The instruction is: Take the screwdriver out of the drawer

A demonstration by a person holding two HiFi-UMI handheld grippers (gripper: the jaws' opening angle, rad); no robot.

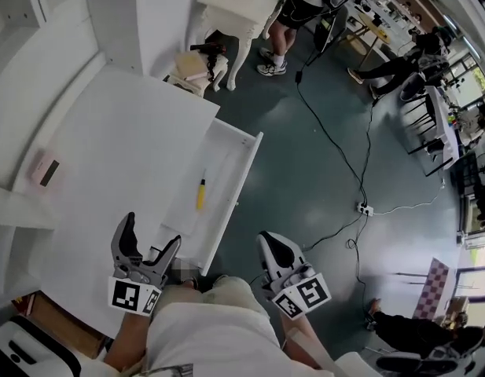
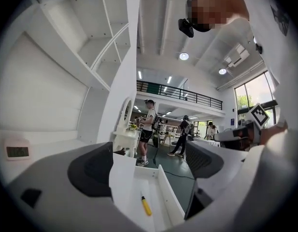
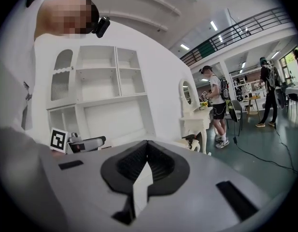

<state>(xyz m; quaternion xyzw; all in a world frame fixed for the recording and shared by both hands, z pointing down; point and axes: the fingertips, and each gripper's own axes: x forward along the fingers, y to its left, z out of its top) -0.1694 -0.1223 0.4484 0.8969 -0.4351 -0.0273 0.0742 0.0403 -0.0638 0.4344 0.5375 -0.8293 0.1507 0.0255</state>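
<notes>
My left gripper (image 1: 154, 230) has its jaws spread wide with nothing between them, while the right gripper (image 1: 270, 242) has its jaws pressed together on nothing, off to the side over the floor. The screwdriver (image 1: 201, 192) lies on the bottom of the open drawer (image 1: 240, 183), ahead of the left jaws and slightly to their right, apart from both drawer walls. In the left gripper view it sits low between the two jaws, further out. Its long axis runs along the drawer, nearly in line with my reach; the yellow handle is the nearer end and the thin shaft points away from the jaws. To do this well, I judge I should bring the left jaws forward and down, turn them to straddle the handle crosswise, keep clear of the drawer wall beside the tabletop (image 1: 124, 148), and close on the handle's middle before lifting straight up.
</notes>
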